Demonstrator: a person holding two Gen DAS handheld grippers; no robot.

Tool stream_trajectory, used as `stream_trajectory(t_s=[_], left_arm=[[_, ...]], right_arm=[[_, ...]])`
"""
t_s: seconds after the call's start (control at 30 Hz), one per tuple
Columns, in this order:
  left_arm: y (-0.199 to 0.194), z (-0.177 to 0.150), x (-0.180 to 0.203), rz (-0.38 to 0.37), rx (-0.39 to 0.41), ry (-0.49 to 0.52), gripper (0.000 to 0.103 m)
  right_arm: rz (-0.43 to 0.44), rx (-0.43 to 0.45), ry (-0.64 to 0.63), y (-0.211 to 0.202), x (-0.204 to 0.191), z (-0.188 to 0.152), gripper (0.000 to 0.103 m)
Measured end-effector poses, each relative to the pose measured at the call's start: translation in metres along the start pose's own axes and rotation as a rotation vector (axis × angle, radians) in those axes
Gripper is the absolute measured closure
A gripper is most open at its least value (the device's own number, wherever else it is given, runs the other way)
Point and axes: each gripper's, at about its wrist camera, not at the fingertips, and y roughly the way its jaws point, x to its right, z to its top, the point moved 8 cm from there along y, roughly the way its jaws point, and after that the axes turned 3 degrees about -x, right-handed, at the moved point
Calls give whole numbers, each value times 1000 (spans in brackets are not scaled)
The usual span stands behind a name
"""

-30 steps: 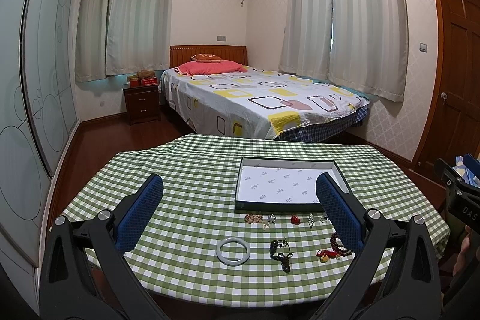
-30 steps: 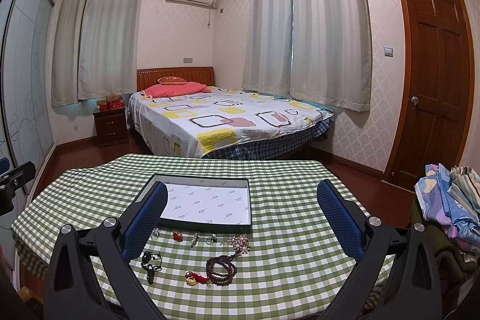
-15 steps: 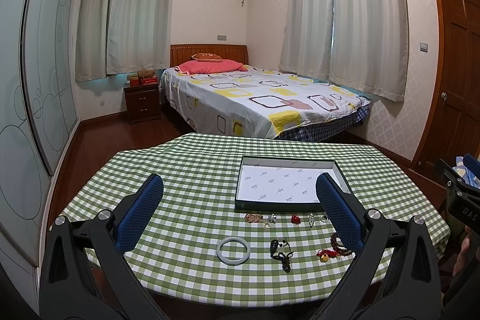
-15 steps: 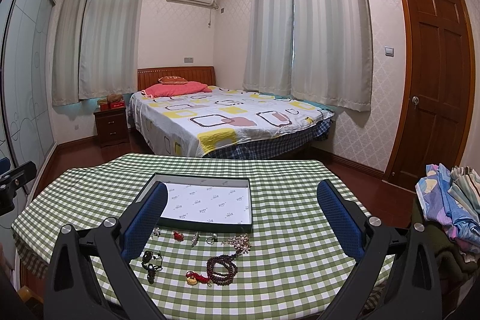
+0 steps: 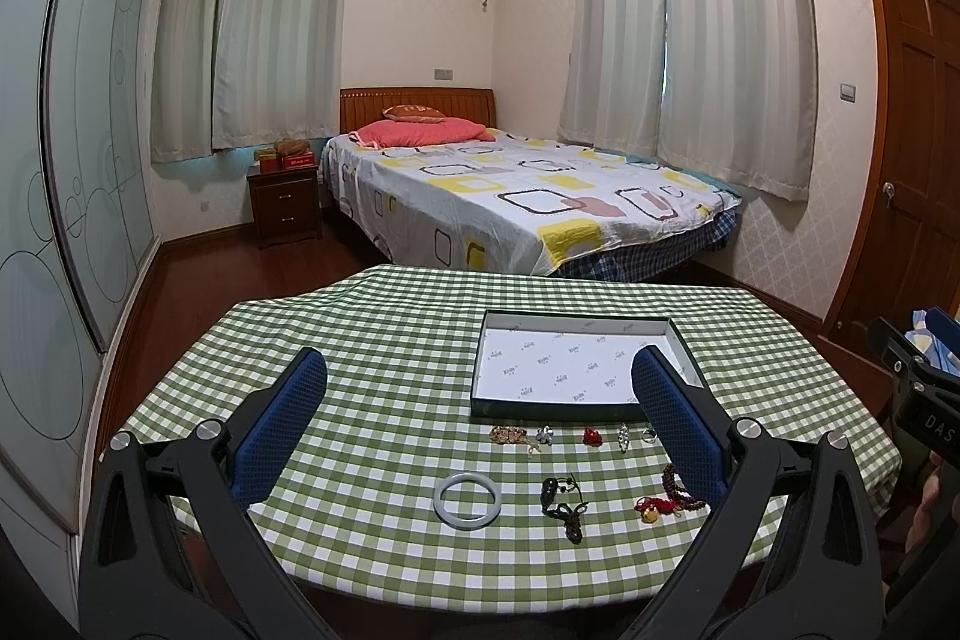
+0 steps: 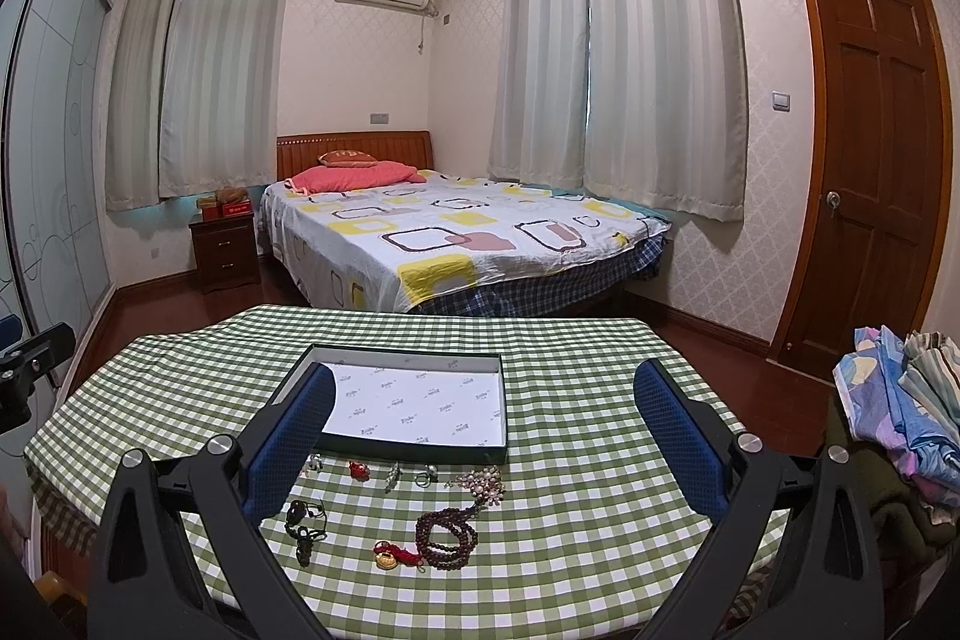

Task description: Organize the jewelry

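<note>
A shallow dark tray with white lining (image 5: 678,334) (image 6: 504,451) lies on the green checked table (image 5: 372,340) (image 6: 588,400). Jewelry lies in front of it: a pale jade bangle (image 5: 467,498), a black cord pendant (image 5: 564,505) (image 6: 306,520), a dark bead bracelet with a red and gold charm (image 6: 447,529) (image 5: 663,502), a pearl brooch (image 6: 483,481), a red piece (image 5: 592,436) (image 6: 359,470), and small rings and charms (image 5: 624,437) (image 6: 427,475). My left gripper (image 5: 480,430) is open and empty above the table's near edge. My right gripper (image 6: 480,436) is open and empty too.
A bed (image 5: 510,196) stands beyond the table, with a nightstand (image 5: 285,205) to its left. A wooden door (image 6: 870,160) is at the right. Folded clothes (image 6: 900,400) are piled at the right of the table. A glass wardrobe (image 5: 60,160) lines the left wall.
</note>
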Motion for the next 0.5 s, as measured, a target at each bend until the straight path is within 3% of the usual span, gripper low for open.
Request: stream_trajectory(t_s=[0.37, 0.5], left_arm=[[5, 1, -5, 4, 9, -3, 4], [27, -8, -17, 48, -10, -11, 4]], right_arm=[[27, 13, 8, 5, -3, -1, 6], [48, 18, 25, 24, -2, -13, 6]])
